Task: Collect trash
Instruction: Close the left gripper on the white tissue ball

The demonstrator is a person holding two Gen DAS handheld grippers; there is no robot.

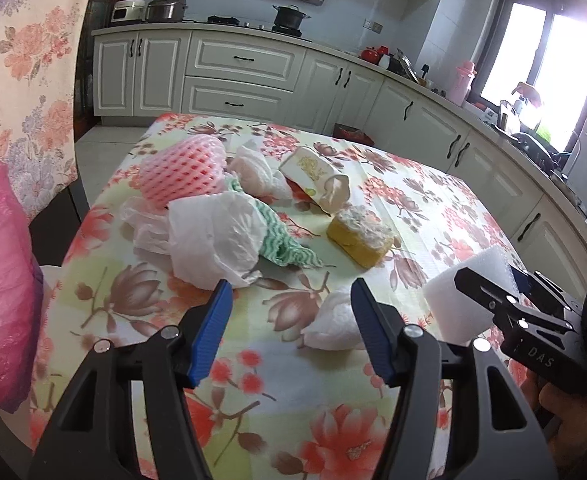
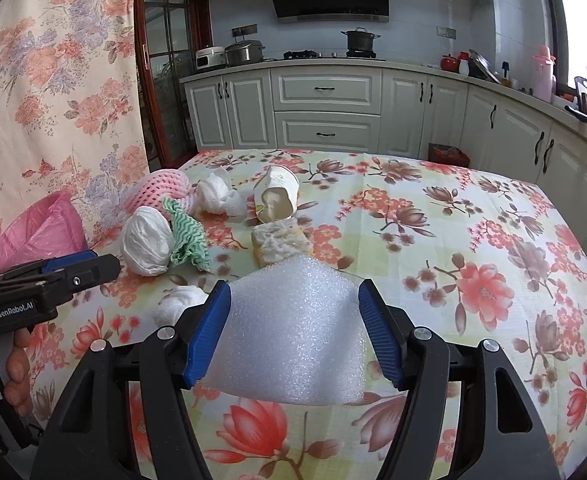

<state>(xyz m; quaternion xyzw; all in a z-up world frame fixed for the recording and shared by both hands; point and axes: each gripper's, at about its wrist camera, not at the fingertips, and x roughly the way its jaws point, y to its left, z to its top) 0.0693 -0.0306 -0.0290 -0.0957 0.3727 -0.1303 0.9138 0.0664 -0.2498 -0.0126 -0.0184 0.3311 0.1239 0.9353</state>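
We hold the right claw (image 2: 291,308) over the near part of the desk (image 2: 433,240), and its two blue fingers (image 2: 209,332) grip a white foam sheet (image 2: 293,336) from both sides — the sheet bows up between them, lifted clear of the flowered cloth. From the left wrist camera the same foam sheet (image 1: 459,300) shows at the right edge, pinched in the right claw (image 1: 505,280).

Our left claw (image 1: 291,312) hangs open above the near desk (image 1: 433,200), its fingers (image 1: 213,332) spread wide with nothing between them. Just beside its right finger lies a small crumpled tissue (image 1: 333,322) on the cloth.

Farther off, the rest of the trash sits in a loose cluster left of the middle. Nearest is a balled white plastic bag (image 1: 213,236), touching a green-and-white wavy cloth (image 1: 281,240) on its right. Behind them lies a pink foam net (image 1: 183,170), and just to its right another wad of white tissue (image 1: 257,172). A paper cup (image 1: 317,176) lies on its side beyond that, its mouth turned toward us in the right wrist view, and a yellow sponge (image 1: 359,238) with a grubby grey top rests just near of the cup.

At the far left, off the edge of the desk, is a pink plastic bag (image 1: 1,280) — well apart from both claws
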